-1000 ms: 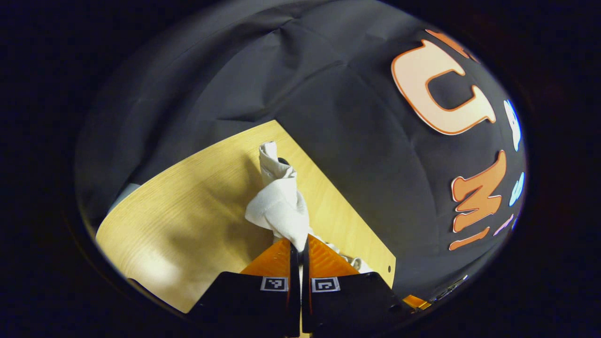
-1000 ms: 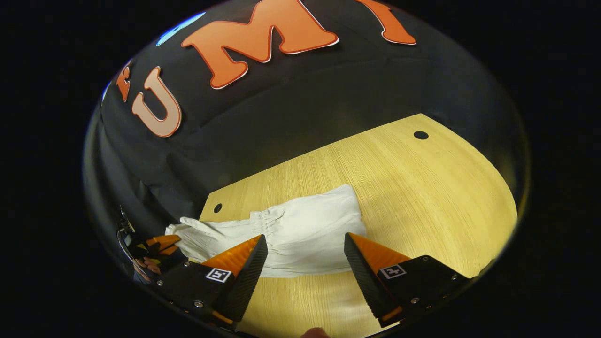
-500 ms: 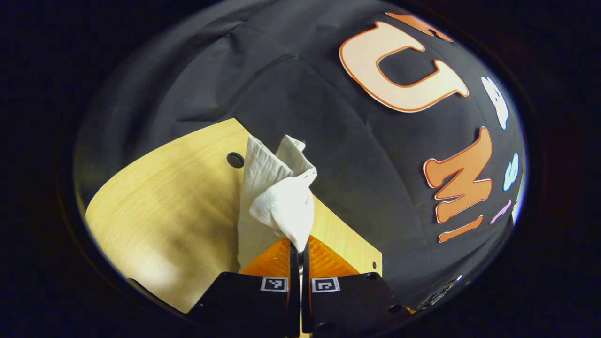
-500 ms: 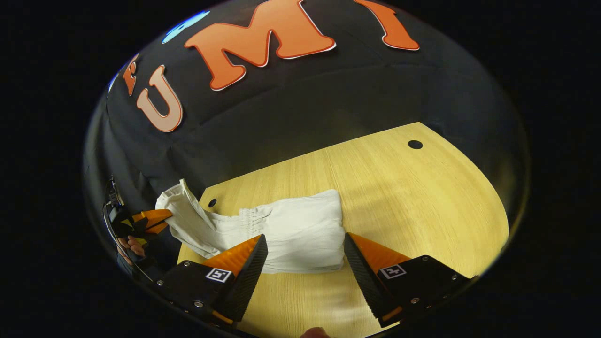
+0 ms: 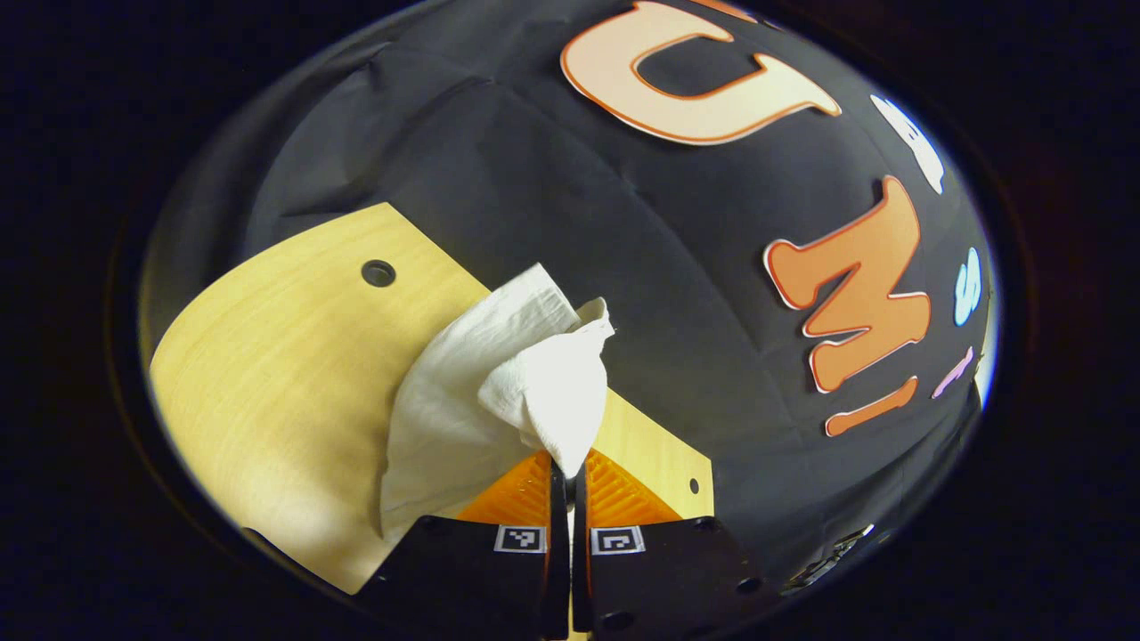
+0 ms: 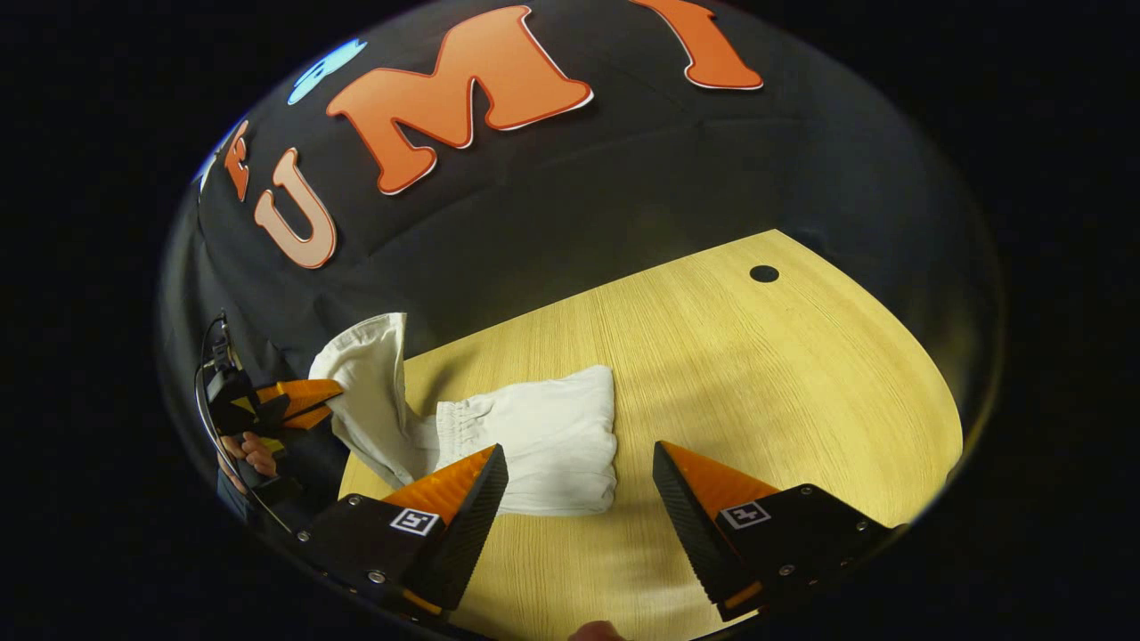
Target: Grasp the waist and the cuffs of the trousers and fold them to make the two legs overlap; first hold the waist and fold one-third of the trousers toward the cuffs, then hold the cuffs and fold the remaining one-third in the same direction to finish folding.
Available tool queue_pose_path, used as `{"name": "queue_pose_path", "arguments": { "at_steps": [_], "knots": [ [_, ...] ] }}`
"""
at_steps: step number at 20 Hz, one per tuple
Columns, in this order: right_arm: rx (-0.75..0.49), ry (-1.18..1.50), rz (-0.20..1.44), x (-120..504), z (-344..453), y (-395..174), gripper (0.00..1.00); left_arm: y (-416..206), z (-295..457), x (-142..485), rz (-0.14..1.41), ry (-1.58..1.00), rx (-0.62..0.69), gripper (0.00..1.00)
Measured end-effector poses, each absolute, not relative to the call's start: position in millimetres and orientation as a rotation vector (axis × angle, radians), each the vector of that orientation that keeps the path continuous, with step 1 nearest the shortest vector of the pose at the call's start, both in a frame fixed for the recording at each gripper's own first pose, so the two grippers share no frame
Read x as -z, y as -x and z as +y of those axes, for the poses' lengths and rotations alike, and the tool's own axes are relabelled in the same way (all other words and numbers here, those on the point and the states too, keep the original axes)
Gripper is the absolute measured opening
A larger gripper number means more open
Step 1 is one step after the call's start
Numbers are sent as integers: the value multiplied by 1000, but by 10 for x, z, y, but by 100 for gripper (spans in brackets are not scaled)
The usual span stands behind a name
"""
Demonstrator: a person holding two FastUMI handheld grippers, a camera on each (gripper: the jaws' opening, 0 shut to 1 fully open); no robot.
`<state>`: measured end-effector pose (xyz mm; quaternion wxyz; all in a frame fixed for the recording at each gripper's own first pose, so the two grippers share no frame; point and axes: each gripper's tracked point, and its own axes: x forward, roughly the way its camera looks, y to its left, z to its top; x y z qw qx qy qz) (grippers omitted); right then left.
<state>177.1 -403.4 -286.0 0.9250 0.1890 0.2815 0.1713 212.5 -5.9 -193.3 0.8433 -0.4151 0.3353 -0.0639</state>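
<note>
Left gripper view: the left claw is closed, both fingers pinched on a bunched end of the white trousers. The fabric rises from between the fingertips in a crumpled fold and drapes down to the left onto the desk. The pinched end is lifted clear of the wood. Which end of the garment this is cannot be told from this view. A round hole sits near the desk's far corner and a smaller one near its right edge. The black booth wall stands behind.

Right gripper view: the right claw is open, its fingers spread wide and touching nothing, above bare desk just in front of the trousers. The main body of the garment lies flat on the wood, with a gathered elastic band visible toward its left part. Left of that band the cloth rises steeply off the desk to the left claw, seen at the far left edge with its fingers closed on the raised fabric. A hand grips that tool below. A round hole marks the far right corner of the desk.
</note>
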Motion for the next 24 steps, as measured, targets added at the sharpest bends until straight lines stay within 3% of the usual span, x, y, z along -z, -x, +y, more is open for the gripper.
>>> {"name": "queue_pose_path", "arguments": {
  "at_steps": [11, 19, 23, 24],
  "knots": [
    [-314, -430, 559, 2942, -4648, -1904, 98, -2089, -1620, 1831, 774, 786, 309, 5],
    [-317, -439, 572, 3038, -4823, -1967, 98, -1623, -2614, 2401, 930, 584, 444, 5],
    [-322, -423, 563, 3018, -4840, -1966, 98, -1347, -2824, 2561, 960, 527, 541, 17],
    [-328, -421, 558, 2999, -4820, -1971, 98, -1329, -2841, 2546, 955, 513, 560, 30]
  ]
}}
